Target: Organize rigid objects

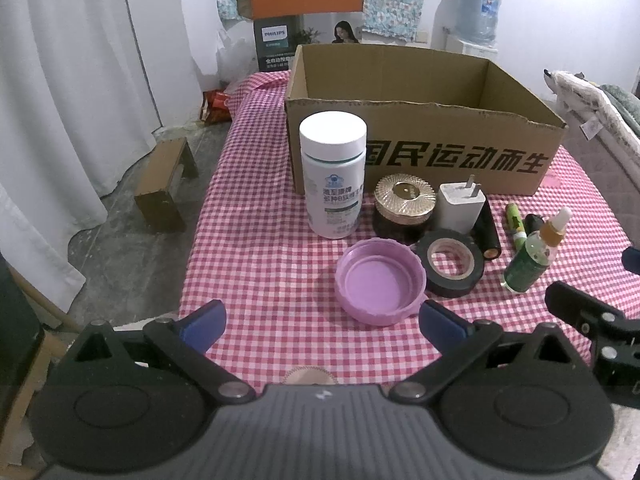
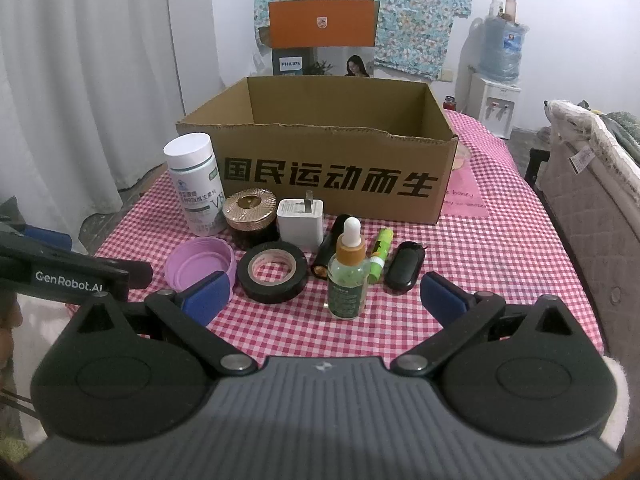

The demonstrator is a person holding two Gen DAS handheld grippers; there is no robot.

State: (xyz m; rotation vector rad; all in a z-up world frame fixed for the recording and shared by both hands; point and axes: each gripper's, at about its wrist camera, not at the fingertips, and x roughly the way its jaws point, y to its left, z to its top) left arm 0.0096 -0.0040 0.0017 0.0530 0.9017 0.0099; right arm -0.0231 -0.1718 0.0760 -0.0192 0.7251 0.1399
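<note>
1. Left wrist view showed the cardboard box (image 1: 420,160) open at the back of the checked tablecloth (image 1: 260,280), and what could be seen of its inside held nothing; its floor was hidden behind the front wall.
2. All the items stood or lay in front of the box: white bottle (image 1: 334,176), gold-lidded jar (image 1: 404,208), white charger (image 1: 460,206), tape roll (image 1: 450,262), purple lid (image 1: 380,282), dropper bottle (image 2: 348,276), green tube (image 2: 380,256), black cylinder (image 2: 330,254) and black oval case (image 2: 404,266).
3. Left gripper (image 1: 322,326) had its jaws wide apart, empty, just short of the purple lid.
4. Right gripper (image 2: 324,298) was likewise spread and empty, with the dropper bottle between its fingers' line of reach.
5. By my judgement the sorting had not started; every piece was left to move.
</note>
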